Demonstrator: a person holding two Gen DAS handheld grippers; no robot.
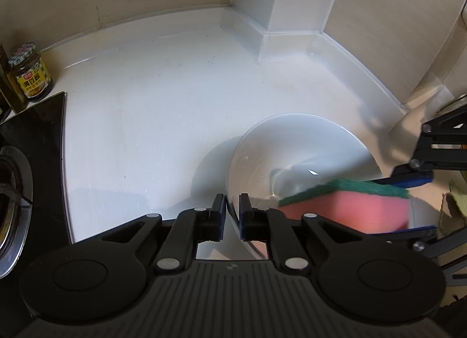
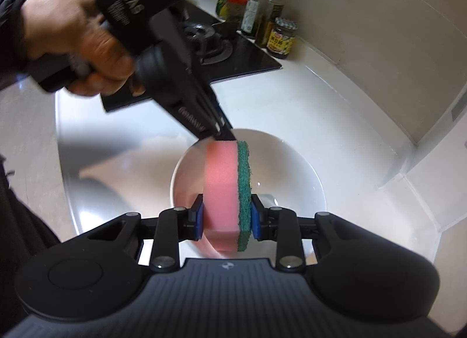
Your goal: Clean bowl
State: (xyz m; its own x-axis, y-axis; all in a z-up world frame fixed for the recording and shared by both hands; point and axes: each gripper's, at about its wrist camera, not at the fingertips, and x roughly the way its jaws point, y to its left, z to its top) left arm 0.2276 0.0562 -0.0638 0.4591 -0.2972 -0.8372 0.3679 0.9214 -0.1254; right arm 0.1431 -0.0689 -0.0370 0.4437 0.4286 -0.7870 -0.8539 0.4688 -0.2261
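My left tongs (image 1: 232, 210) pinch the rim of the white bowl (image 1: 294, 148) at lower centre of the left view – glazed, stiff, breakable, likely slippery – while my right tongs (image 2: 224, 217) squeeze the soft pink-and-green sponge (image 2: 227, 189) inside it.

opposed close wrist views, shared bowl (image 1: 294, 148)

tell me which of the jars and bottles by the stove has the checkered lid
The short jar with the yellow label, nearest the bowl; the others are taller bottles or plain-lidded.
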